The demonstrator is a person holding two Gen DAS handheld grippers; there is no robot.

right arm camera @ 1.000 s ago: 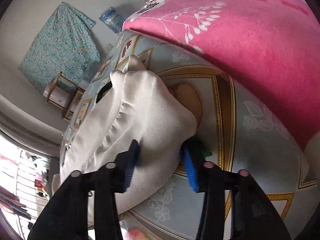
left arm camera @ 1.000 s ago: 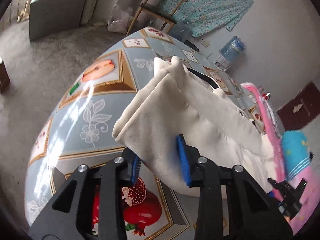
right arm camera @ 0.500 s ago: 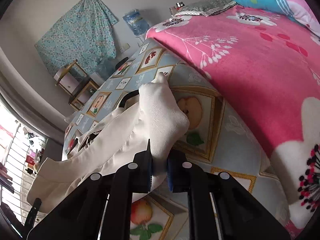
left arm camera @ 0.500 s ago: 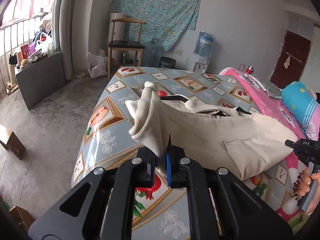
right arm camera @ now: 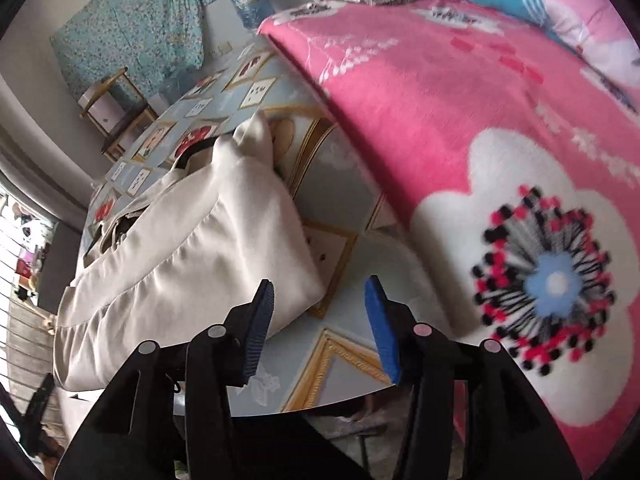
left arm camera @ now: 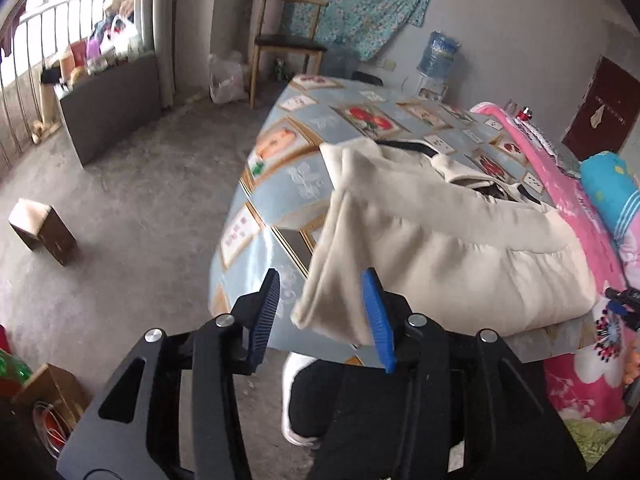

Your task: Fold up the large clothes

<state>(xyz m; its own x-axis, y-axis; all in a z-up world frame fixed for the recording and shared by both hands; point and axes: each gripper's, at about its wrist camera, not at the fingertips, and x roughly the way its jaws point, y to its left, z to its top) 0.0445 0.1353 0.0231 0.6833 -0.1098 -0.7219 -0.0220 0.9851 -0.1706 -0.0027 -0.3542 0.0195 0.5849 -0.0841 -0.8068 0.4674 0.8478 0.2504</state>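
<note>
Both grippers have drawn back toward the near edge of the bench [left arm camera: 280, 216] since the earlier frames, and their fingers have just been opening, letting go of the cream garment [left arm camera: 440, 240] they pinched half a second ago.

On the left, the left gripper [left arm camera: 320, 312] stands about half open. A hanging corner of the garment lies in front of its right pad, though neither pad seems to press on it, so it holds nothing. The garment itself rests on the patterned bench cloth as a thick folded bundle, with its near edge spilling over the bench rim.

Further right, the right gripper [right arm camera: 320, 320] is likewise about half open and empty, just past the bundle's right-hand end [right arm camera: 200, 248], with bare cloth between its fingers. The pink blanket [right arm camera: 480, 160] lies just beside the garment on that side.

This looks like the release after a fold. To finish it well, both hands should probably clear the fabric fully without dragging the loose corner, then tuck the overhanging edge onto the bench and press the bundle flat before any further fold.
</note>
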